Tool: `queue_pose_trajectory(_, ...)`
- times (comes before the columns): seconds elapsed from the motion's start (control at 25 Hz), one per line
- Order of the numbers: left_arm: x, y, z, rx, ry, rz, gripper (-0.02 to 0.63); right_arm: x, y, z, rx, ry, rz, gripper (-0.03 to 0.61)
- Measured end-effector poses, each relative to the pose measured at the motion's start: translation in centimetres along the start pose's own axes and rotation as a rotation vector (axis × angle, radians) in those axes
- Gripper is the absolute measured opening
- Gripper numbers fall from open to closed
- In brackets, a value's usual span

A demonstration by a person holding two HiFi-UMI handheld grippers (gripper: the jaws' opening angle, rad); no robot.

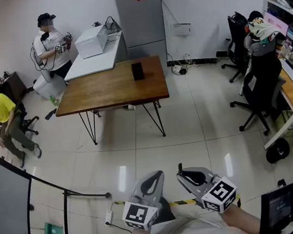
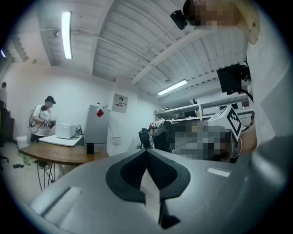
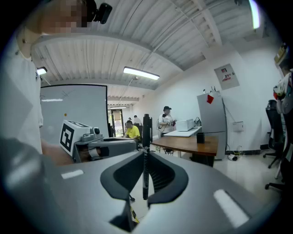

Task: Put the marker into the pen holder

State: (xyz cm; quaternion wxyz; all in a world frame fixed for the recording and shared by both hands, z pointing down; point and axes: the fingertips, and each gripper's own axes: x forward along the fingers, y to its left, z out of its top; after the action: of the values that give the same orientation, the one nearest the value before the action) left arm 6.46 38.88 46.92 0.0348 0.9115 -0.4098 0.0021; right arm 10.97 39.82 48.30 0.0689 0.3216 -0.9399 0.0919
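A black marker (image 3: 146, 137) stands upright between the jaws of my right gripper (image 3: 145, 153), which is shut on it. In the head view its tip (image 1: 180, 167) pokes up from the right gripper (image 1: 183, 174), held low and close to my body. Beside it, my left gripper (image 1: 157, 175) is shut with nothing in it; in its own view the left gripper (image 2: 147, 151) shows its tips meeting. The black pen holder (image 1: 137, 71) stands on the far side of a wooden table (image 1: 103, 90), several steps ahead. The pen holder (image 3: 200, 137) also shows small in the right gripper view.
Behind the wooden table stand a white table with a white box (image 1: 91, 41) and a grey cabinet (image 1: 139, 13). Black office chairs (image 1: 260, 87) and a desk line the right side. People (image 1: 3, 117) sit at the left; another person (image 1: 51, 46) stands at the back. A stand's legs (image 1: 65, 195) cross the floor at lower left.
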Motion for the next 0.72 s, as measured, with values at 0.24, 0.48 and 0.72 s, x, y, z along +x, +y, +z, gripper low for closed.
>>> queue_pose_trajectory(0.24, 3.7, 3.3, -0.4, -0.029, -0.001, -0.020, 0.015, 3.6, -3.0, 0.3, 0.009, 0.016, 0.009, 0.034)
queue_pose_trajectory(0.48, 9.2, 10.8, 0.5, -0.056, -0.006, -0.037, 0.016, 10.2, -8.7, 2.5, 0.010, 0.026, -0.016, 0.034)
queue_pose_trajectory(0.72, 15.8, 21.3, 3.1, -0.037, -0.017, -0.064, 0.016, 19.4, -15.2, 6.3, 0.001, 0.006, -0.051, 0.034)
